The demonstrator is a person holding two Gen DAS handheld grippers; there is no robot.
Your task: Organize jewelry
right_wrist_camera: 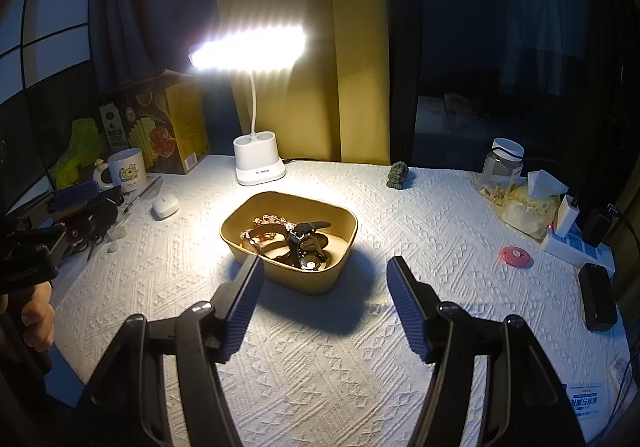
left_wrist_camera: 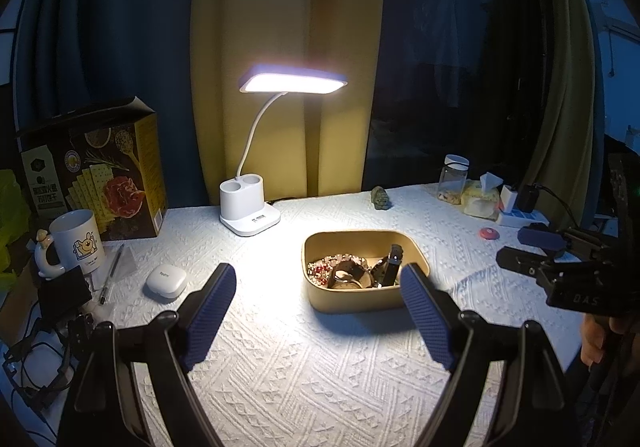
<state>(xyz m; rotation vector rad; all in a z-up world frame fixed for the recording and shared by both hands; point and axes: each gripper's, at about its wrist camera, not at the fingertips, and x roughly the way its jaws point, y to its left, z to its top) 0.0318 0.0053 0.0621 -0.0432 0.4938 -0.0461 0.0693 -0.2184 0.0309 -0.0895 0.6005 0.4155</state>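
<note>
The jewelry [right_wrist_camera: 288, 237], watches and beaded pieces, lies heaped in the tan box [right_wrist_camera: 344, 247] in the middle of the worktop [right_wrist_camera: 320, 367], under the lamp [right_wrist_camera: 248, 47]. Both the left hand-held gripper [left_wrist_camera: 318, 287] and the right hand-held gripper [right_wrist_camera: 326, 279] hover before the box, jaws spread wide and holding nothing. That fits pieces already gathered or pieces awaiting sorting. Either way, any pick calls for pinching one strap, clear of the tangled beads.
</note>
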